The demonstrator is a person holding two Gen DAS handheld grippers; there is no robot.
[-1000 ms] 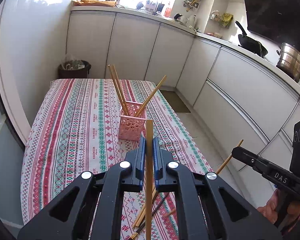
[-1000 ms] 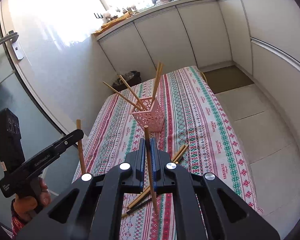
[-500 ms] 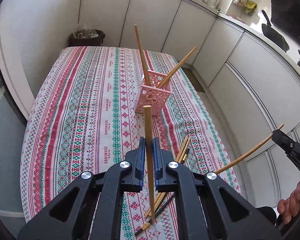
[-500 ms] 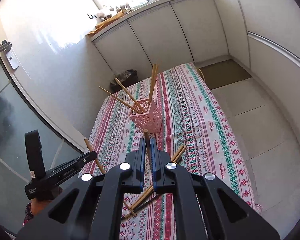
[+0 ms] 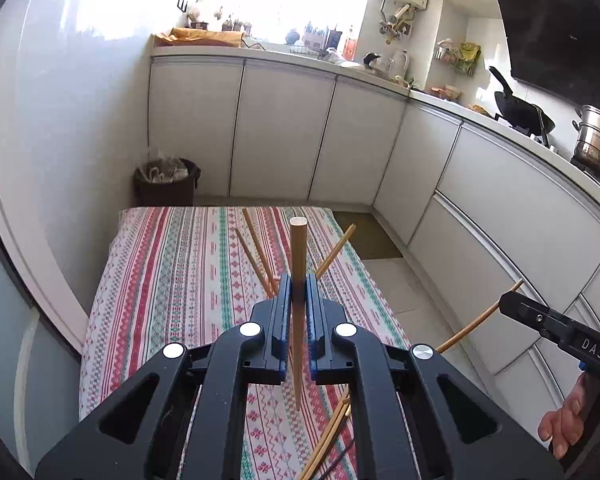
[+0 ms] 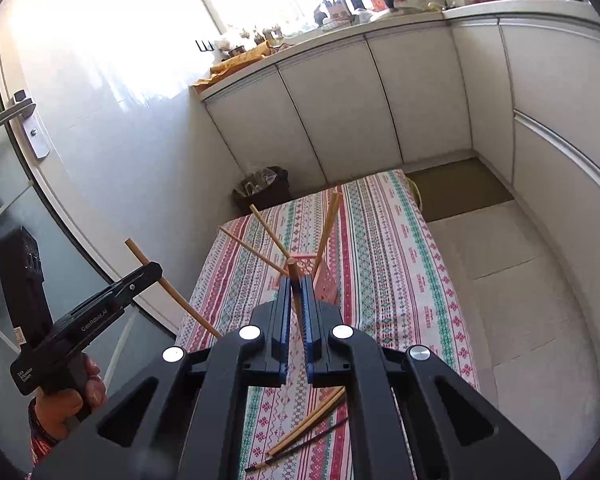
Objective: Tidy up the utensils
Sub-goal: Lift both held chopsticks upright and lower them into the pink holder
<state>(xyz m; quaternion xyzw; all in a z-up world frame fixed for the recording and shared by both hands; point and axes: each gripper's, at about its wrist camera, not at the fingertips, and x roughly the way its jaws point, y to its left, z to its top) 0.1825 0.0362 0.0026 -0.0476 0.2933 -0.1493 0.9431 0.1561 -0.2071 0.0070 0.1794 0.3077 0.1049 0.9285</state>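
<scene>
Surface: striped tablecloth [image 6: 392,264], kitchen.
Both grippers: left gripper [image 5: 298,312] and right gripper [image 6: 296,300] each pinch one chopstick [image 5: 299,264], upright.
Holder: pink holder [image 6: 326,280] straight ahead, right nearer.

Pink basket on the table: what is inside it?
Four chopsticks stand leaning in the pink basket. The right tongs and their own chopstick cover part of its opening, so its bottom cannot be seen.
</scene>
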